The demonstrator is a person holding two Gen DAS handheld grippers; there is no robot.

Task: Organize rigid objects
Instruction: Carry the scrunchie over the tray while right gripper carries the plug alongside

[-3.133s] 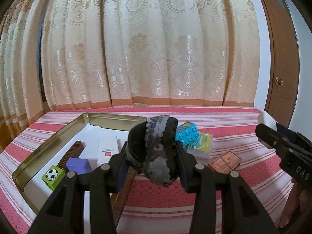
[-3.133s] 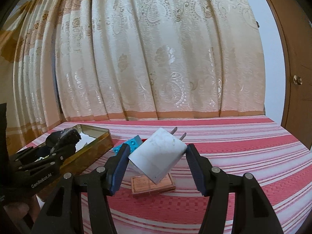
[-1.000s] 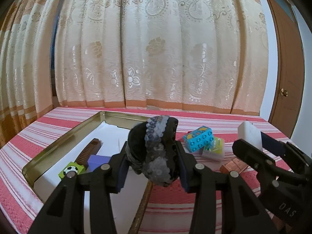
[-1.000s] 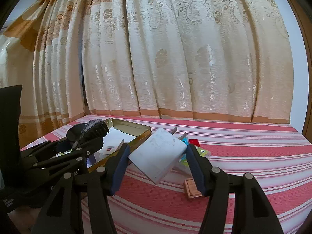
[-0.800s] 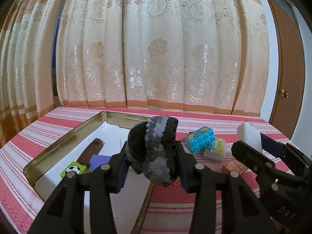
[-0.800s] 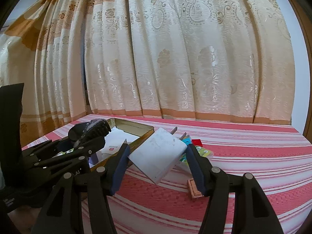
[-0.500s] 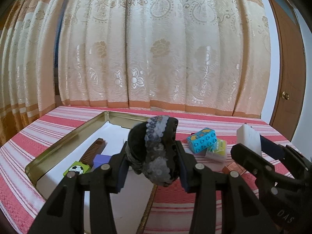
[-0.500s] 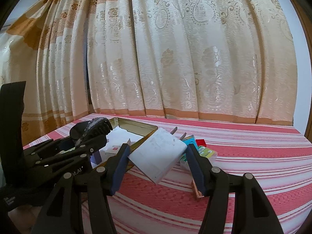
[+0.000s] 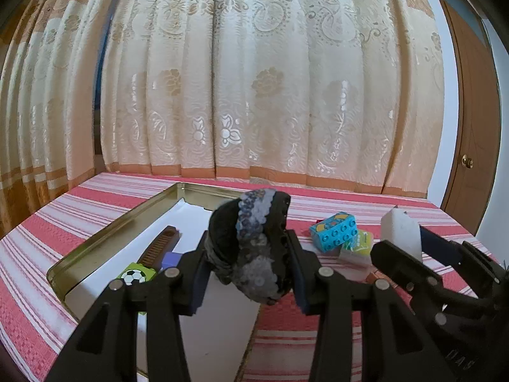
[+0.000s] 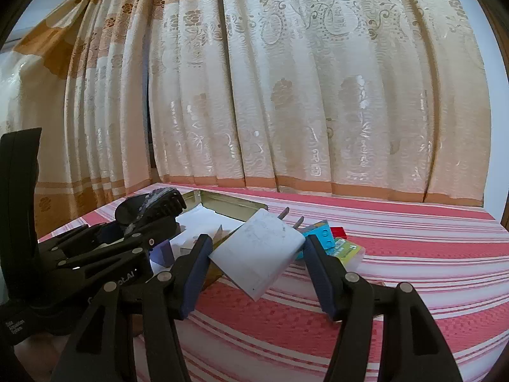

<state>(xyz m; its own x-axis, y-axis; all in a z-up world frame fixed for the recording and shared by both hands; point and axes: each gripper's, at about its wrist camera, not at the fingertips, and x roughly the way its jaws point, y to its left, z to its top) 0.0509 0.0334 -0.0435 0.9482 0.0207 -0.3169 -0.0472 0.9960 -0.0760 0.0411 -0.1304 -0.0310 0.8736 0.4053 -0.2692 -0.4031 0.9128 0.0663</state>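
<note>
On the table point(image 9: 95, 197), the tray point(image 9: 105, 235) lies left holding a comb point(image 9: 159, 248) and football cube point(image 9: 135, 274), with the toy brick point(image 9: 335, 235) to its right, before the curtain point(image 9: 254, 79).

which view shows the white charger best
The right wrist view: the charger fills the centre, clamped in the right gripper, prongs visible. The left wrist view shows only its top behind a finger.

Black hair clip point(image 9: 251, 248) with grey sequin band, held aloft over gold tin point(image 9: 105, 238). White charger point(image 10: 257, 254) tilted, prongs up-right, aloft. Blue brick point(image 9: 334, 230) rests on surface.
</note>
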